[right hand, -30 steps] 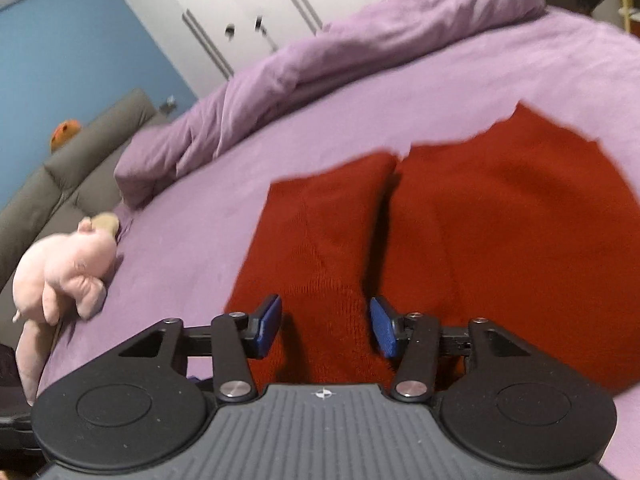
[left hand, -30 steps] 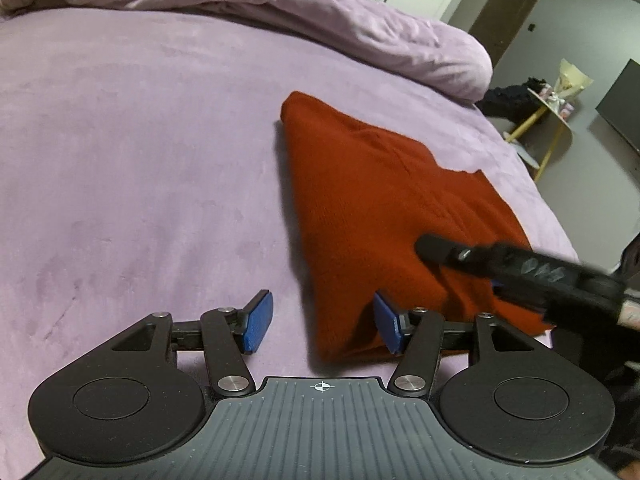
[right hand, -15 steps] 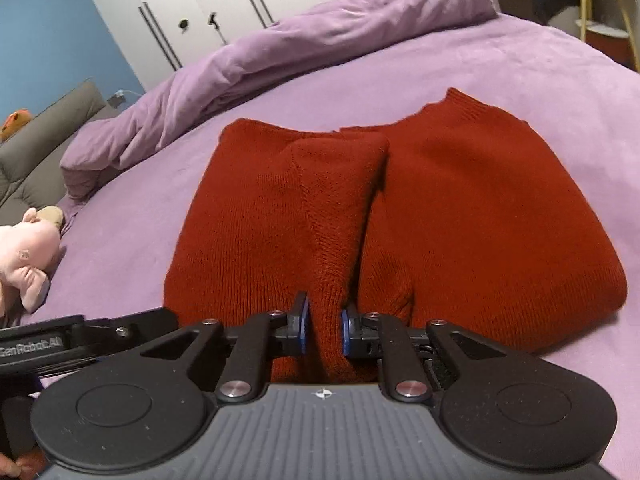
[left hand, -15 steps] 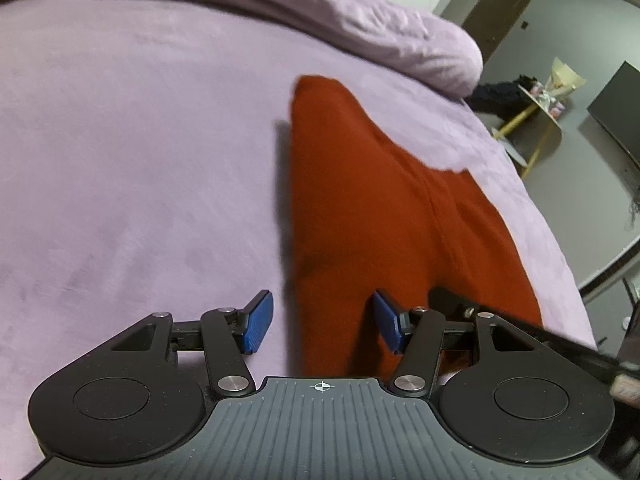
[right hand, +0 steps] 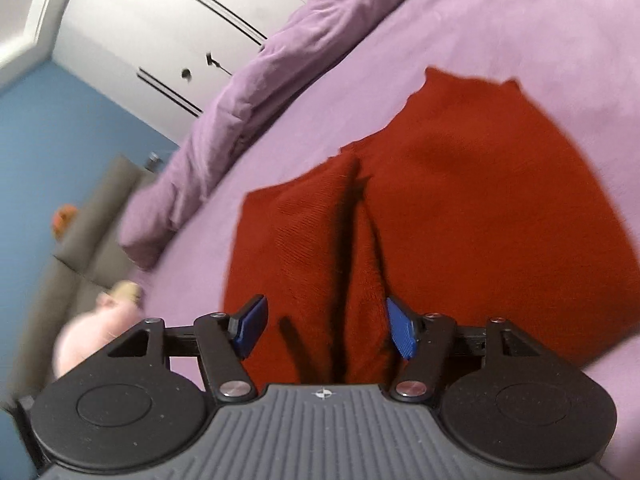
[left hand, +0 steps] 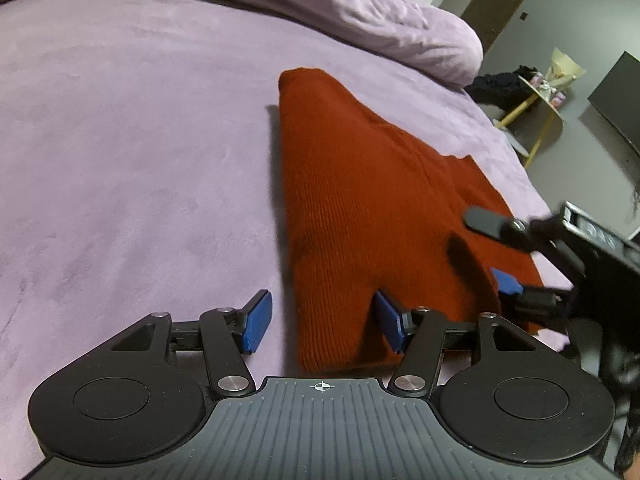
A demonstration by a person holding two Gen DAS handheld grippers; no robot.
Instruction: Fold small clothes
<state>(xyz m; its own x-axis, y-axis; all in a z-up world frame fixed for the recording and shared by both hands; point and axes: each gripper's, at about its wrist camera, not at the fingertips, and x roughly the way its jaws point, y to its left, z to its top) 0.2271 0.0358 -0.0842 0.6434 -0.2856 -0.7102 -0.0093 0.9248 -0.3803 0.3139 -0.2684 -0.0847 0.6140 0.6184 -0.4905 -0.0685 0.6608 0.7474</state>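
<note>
A rust-red knitted sweater [left hand: 360,200] lies folded on the purple bed [left hand: 120,160]. My left gripper [left hand: 320,324] sits low at its near corner. Its jaws are opening slightly and the sweater's near end lies between them, with a gap at the left pad. My right gripper [right hand: 326,324] is over the sweater [right hand: 480,200] with its jaws opening. A raised fold of the knit runs between its blue pads, which do not press on it. In the left wrist view the right gripper [left hand: 494,252] reaches in from the right over the sweater's near right part.
A bunched purple duvet [left hand: 320,12] lies along the far side of the bed. A pink plush toy [right hand: 92,332] and a grey sofa [right hand: 80,240] are off the bed's left. A yellow-legged side table [left hand: 548,96] and dark screen [left hand: 616,96] stand at the right.
The right gripper was shut on the sweater's middle fold half a second ago and has now opened off it, rolling and shifting sideways. The left gripper has hardly moved.
</note>
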